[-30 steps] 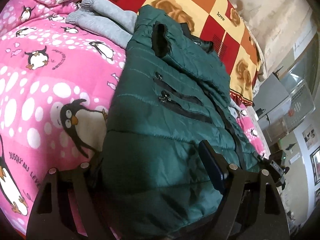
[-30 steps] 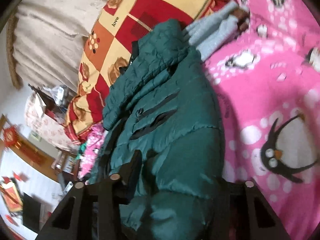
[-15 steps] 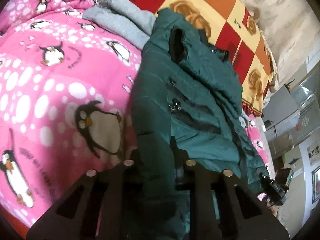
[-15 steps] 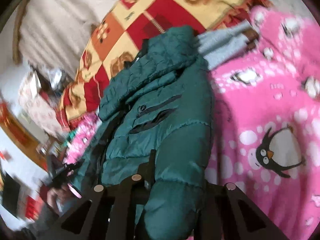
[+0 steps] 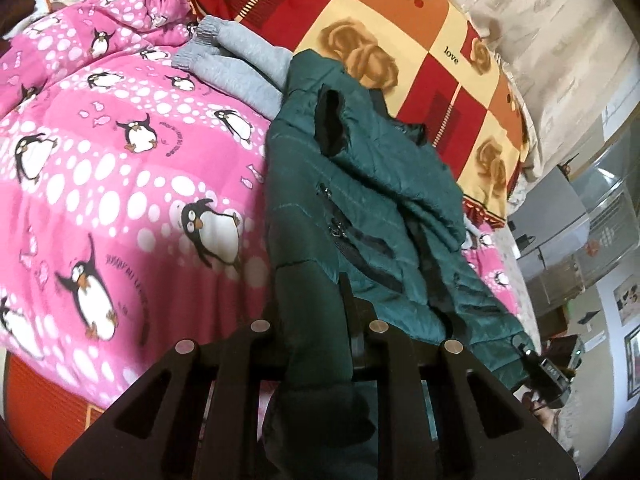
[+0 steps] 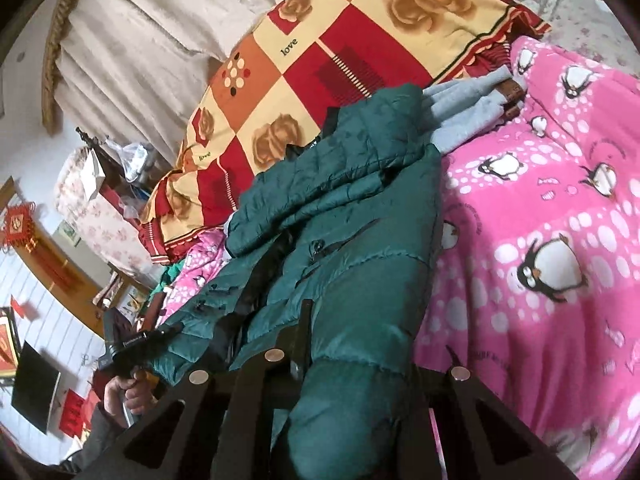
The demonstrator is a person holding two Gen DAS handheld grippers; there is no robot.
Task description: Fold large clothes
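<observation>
My left claw [image 5: 312,320] is clamped on a fold of the green padded jacket [image 5: 360,184] near its lower edge, the padding bunched between narrow fingers; my right claw [image 6: 356,344] grips another fold of the same hem in like manner. The jacket lies lengthwise on the bed, collar end away from me, one sleeve crossed over its front, resting on the pink penguin quilt [image 5: 120,184]. I judge the step in hand to be the lengthwise fold: both claws have the hem and the garment has not yet been doubled over. The next move, as I read it, calls for raising both claws together and carrying the hem toward the collar, keeping the two grips level so the slippery shell does not skew. A grey garment [image 5: 236,64] lies just beyond the collar, touching the jacket. Behind stands a red and yellow checked cover [image 5: 420,32] printed with roses, and a pale curtain [image 6: 132,48] beyond it. Furniture and red wall hangings show at the room's edge.
</observation>
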